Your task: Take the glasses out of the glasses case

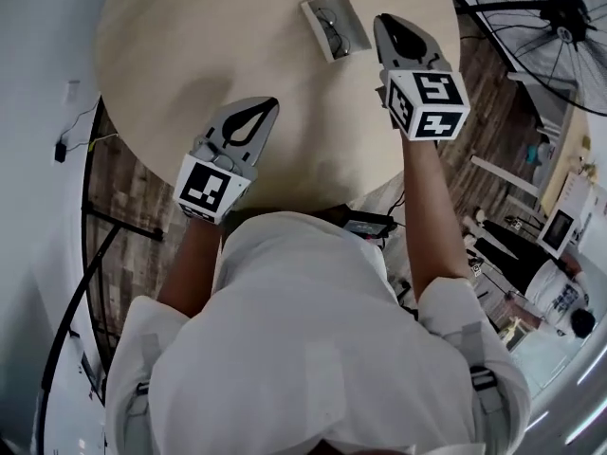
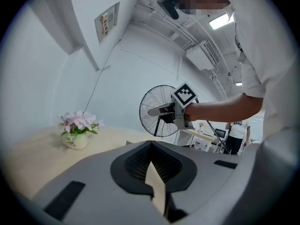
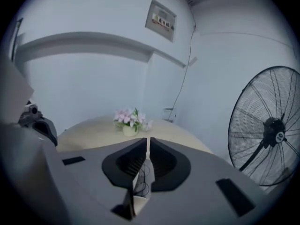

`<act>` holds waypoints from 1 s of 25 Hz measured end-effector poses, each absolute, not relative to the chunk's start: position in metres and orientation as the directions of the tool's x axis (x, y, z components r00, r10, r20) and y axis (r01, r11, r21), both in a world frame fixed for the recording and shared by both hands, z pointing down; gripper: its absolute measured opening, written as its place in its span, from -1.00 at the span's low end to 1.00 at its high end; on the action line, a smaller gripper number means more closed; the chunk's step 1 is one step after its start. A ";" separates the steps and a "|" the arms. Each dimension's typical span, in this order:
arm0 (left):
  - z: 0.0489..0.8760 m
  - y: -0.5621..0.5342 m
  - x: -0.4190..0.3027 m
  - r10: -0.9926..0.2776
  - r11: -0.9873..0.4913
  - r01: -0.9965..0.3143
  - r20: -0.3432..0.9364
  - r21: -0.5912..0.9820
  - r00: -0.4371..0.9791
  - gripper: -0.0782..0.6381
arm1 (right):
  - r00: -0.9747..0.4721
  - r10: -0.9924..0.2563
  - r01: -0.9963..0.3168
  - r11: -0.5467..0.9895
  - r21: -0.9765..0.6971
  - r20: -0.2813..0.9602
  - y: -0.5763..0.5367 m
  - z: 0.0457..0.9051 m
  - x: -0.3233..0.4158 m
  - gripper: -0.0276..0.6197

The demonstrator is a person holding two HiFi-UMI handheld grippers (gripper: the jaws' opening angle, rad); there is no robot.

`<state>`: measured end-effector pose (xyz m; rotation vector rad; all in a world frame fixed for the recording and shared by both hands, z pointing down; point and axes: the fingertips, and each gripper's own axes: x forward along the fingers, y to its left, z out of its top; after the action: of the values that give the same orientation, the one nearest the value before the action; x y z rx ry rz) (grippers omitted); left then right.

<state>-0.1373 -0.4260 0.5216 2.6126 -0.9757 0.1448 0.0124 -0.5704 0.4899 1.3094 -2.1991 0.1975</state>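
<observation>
While the open glasses case (image 1: 353, 15) lies on the round table (image 1: 171, 55), glasses (image 1: 332, 29) inside, its long axis runs away from the person, far end angled slightly left. The right gripper (image 1: 385, 23) hangs just beside it and the left gripper (image 1: 268, 106) well apart. All 4 jaws are pressed together, gripping nothing.

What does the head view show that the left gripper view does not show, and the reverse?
Only the head view shows the glasses lying in the open glasses case, and the wooden floor beside the table. Only the left gripper view shows the wall sign and the lit ceiling lamp. Both show the round table, the fan, the flowers and the right tool.
</observation>
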 end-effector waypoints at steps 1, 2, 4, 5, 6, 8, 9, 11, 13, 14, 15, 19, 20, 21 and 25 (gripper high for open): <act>0.508 -0.425 -0.137 -0.623 -0.718 -0.652 0.192 0.245 0.758 -0.75 | -0.399 -0.783 -0.838 0.522 0.156 0.477 -0.560 0.465 0.011 -0.81; 0.492 -0.425 -0.136 -0.630 -0.728 -0.653 0.174 0.208 0.757 -0.75 | -0.438 -0.799 -0.830 0.535 0.155 0.411 -0.547 0.439 0.011 -0.81; 0.459 -0.422 -0.131 -0.646 -0.728 -0.664 0.153 0.170 0.748 -0.75 | -0.505 -0.815 -0.813 0.560 0.161 0.283 -0.518 0.390 0.016 -0.82; 0.441 -0.418 -0.128 -0.655 -0.729 -0.669 0.132 0.147 0.744 -0.75 | -0.533 -0.815 -0.803 0.572 0.168 0.226 -0.501 0.368 0.021 -0.83; 0.424 -0.413 -0.123 -0.662 -0.731 -0.671 0.109 0.120 0.741 -0.75 | -0.559 -0.811 -0.792 0.584 0.179 0.174 -0.482 0.348 0.027 -0.83; 0.400 -0.393 -0.109 -0.661 -0.741 -0.667 0.092 0.076 0.745 -0.75 | -0.594 -0.800 -0.776 0.598 0.200 0.084 -0.441 0.317 0.044 -0.84; 0.389 -0.382 -0.102 -0.653 -0.750 -0.659 0.095 0.054 0.751 -0.75 | -0.603 -0.797 -0.776 0.597 0.205 0.042 -0.420 0.305 0.053 -0.84; 0.369 -0.357 -0.088 -0.636 -0.769 -0.640 0.104 0.006 0.765 -0.75 | -0.607 -0.793 -0.784 0.589 0.196 -0.042 -0.378 0.284 0.072 -0.84; 0.351 -0.327 -0.074 -0.628 -0.777 -0.629 0.103 -0.023 0.771 -0.75 | -0.609 -0.787 -0.789 0.590 0.171 -0.095 -0.333 0.273 0.093 -0.84; 0.344 -0.311 -0.065 -0.627 -0.778 -0.628 0.100 -0.026 0.773 -0.75 | -0.613 -0.782 -0.788 0.596 0.155 -0.112 -0.310 0.271 0.105 -0.84; 0.340 -0.295 -0.056 -0.627 -0.778 -0.628 0.097 -0.023 0.773 -0.75 | -0.617 -0.776 -0.786 0.602 0.139 -0.126 -0.289 0.270 0.117 -0.84; 0.336 -0.245 -0.022 -0.615 -0.786 -0.618 0.103 0.009 0.782 -0.75 | -0.611 -0.780 -0.791 0.608 0.068 -0.138 -0.229 0.292 0.160 -0.84; 0.336 -0.234 -0.015 -0.610 -0.789 -0.614 0.105 0.013 0.785 -0.75 | -0.607 -0.783 -0.794 0.606 0.050 -0.135 -0.217 0.300 0.168 -0.84; 0.335 -0.222 -0.010 -0.606 -0.791 -0.611 0.107 0.016 0.788 -0.75 | -0.604 -0.786 -0.795 0.605 0.031 -0.131 -0.205 0.307 0.175 -0.84; 0.335 -0.176 -0.008 -0.609 -0.787 -0.615 0.092 0.049 0.788 -0.75 | -0.605 -0.789 -0.792 0.610 -0.018 -0.111 -0.160 0.334 0.186 -0.84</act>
<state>-0.0083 -0.1759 0.3347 2.8980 -0.9938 0.1090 0.1856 -0.1603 0.3337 1.4359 -2.9149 -0.0533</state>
